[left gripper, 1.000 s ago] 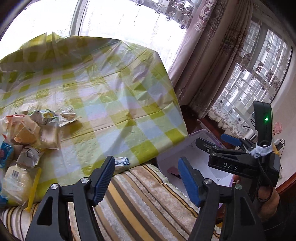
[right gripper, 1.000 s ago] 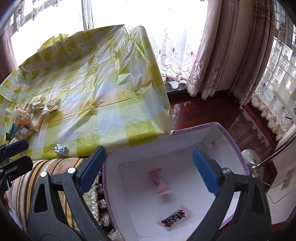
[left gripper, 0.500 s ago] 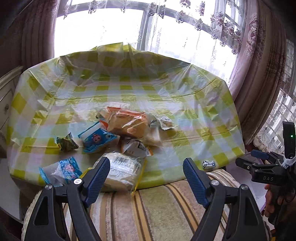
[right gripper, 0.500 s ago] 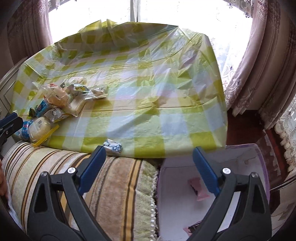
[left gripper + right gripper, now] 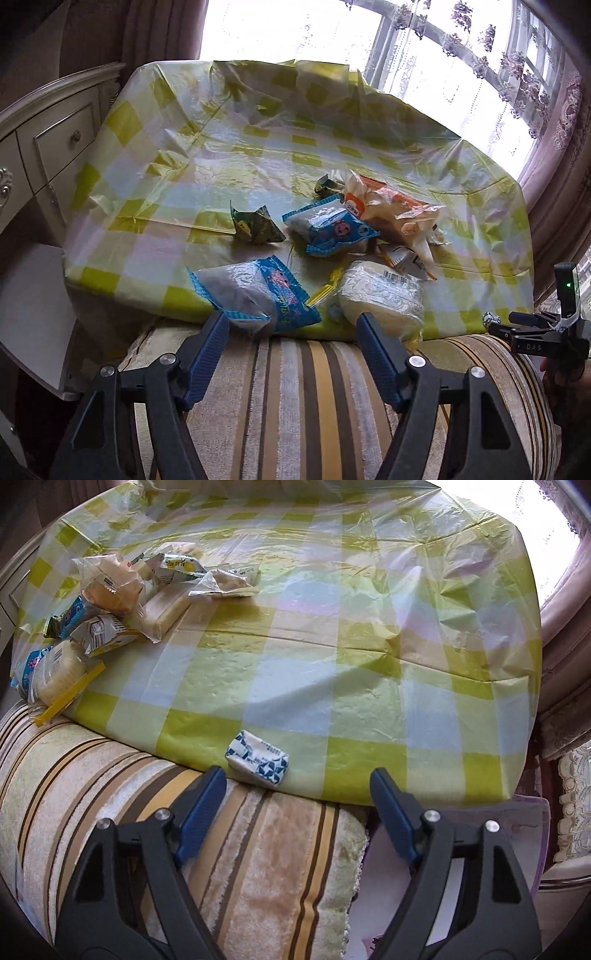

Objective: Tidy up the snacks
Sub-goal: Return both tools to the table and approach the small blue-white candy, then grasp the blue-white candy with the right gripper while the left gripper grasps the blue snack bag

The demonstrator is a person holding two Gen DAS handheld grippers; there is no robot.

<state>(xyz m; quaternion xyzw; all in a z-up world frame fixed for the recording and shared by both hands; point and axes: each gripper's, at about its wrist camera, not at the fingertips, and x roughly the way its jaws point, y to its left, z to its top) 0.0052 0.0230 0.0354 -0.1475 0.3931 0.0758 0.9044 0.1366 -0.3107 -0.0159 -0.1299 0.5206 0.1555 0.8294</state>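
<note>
**Snacks heaped on the checked cloth, both grippers empty above the striped cushion**

Snacks lie in a heap (image 5: pixel 354 240) on the table with the yellow-checked plastic cloth (image 5: pixel 258 155). Your left gripper (image 5: pixel 291 332) hangs over the striped cushion (image 5: pixel 295 398) at the near table edge; its jaws are closing and nothing is between them. Just past its fingertips lie a blue-and-clear bag (image 5: pixel 255 295) and a pale wrapped pack with a barcode (image 5: pixel 380 299), both at the cloth's edge. Behind them you see a second blue packet (image 5: pixel 328 229), a small green wrapper (image 5: pixel 255 225) and an orange-and-white bag (image 5: pixel 391 210), piled on one another.

Your right gripper (image 5: pixel 297 794) is also closing on nothing. A small blue-and-white wrapped sweet (image 5: pixel 258 758) lies alone at the cloth's edge, just beyond the fingertips and well apart from the heap.

The cushion stands between you and the table. A purple-rimmed box (image 5: pixel 532 812) is mostly hidden behind the right finger; I cannot tell what is inside. A white drawer cabinet (image 5: pixel 55 147) is cut off at the left, curtains (image 5: pixel 554 147) at the right.
</note>
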